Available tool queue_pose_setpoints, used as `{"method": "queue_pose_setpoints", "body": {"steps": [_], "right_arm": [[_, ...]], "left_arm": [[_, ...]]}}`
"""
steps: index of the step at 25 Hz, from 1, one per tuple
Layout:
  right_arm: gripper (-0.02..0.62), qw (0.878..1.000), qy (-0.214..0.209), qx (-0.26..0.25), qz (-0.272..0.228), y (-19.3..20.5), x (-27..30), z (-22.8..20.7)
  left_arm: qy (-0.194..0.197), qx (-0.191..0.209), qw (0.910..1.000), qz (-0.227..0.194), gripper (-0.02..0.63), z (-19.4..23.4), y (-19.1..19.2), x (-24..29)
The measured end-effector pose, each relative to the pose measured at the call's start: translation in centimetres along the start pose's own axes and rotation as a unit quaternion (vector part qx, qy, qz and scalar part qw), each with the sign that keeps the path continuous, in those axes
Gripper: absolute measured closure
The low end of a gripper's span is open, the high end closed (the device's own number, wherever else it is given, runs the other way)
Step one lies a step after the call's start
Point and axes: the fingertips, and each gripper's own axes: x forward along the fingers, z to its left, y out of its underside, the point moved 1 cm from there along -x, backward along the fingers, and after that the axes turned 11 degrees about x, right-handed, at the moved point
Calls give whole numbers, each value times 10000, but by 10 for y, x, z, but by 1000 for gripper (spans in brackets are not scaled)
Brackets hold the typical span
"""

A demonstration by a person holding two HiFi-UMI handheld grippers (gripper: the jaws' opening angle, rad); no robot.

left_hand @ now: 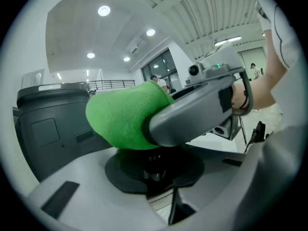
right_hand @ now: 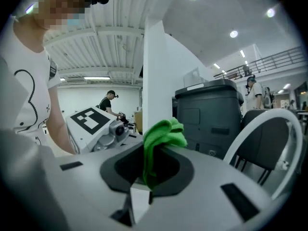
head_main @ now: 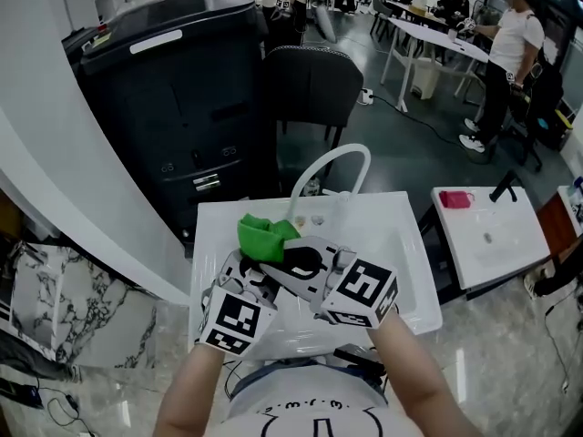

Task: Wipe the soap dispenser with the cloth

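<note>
A bright green cloth [head_main: 264, 238] is bunched over the white basin [head_main: 405, 244]. My right gripper [head_main: 293, 255] is shut on it, and the right gripper view shows the cloth [right_hand: 161, 136] sticking up out of my right gripper [right_hand: 150, 173]. In the left gripper view the cloth [left_hand: 122, 119] sits just above my left gripper [left_hand: 154, 171]. The jaws there are closed on a small dark, shiny part [left_hand: 154, 163] that looks like the soap dispenser. The cloth hides most of it. In the head view my left gripper [head_main: 273, 276] lies just left of the right one, close together.
A curved white faucet [head_main: 332, 167] rises behind the cloth. Beyond the basin stand a large black machine [head_main: 173, 89] and a dark chair [head_main: 310, 89]. A second white basin [head_main: 492, 235] is at the right. People stand by tables [head_main: 428, 35] far back.
</note>
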Motion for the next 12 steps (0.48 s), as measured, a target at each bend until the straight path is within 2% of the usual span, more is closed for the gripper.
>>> {"method": "queue_pose_setpoints", "body": {"steps": [3,6,9,12], "right_arm": [[548,9999,-68,-12,127,2,1,0],[548,9999,108,59,40,0,-4,-11],[548,9988,468,137,2,-1,-14,-30],[548,9941,1053,61,254,8,-27,-54]], "left_arm": [[6,-87,10000,-5,512,0,3,-1],[-1,-218,9997,-77,512,3,2,-1],[-32,-236,9997,-110,512,2,1,-2],[-72,-380,9990,-209,512,3,0,-5]]}}
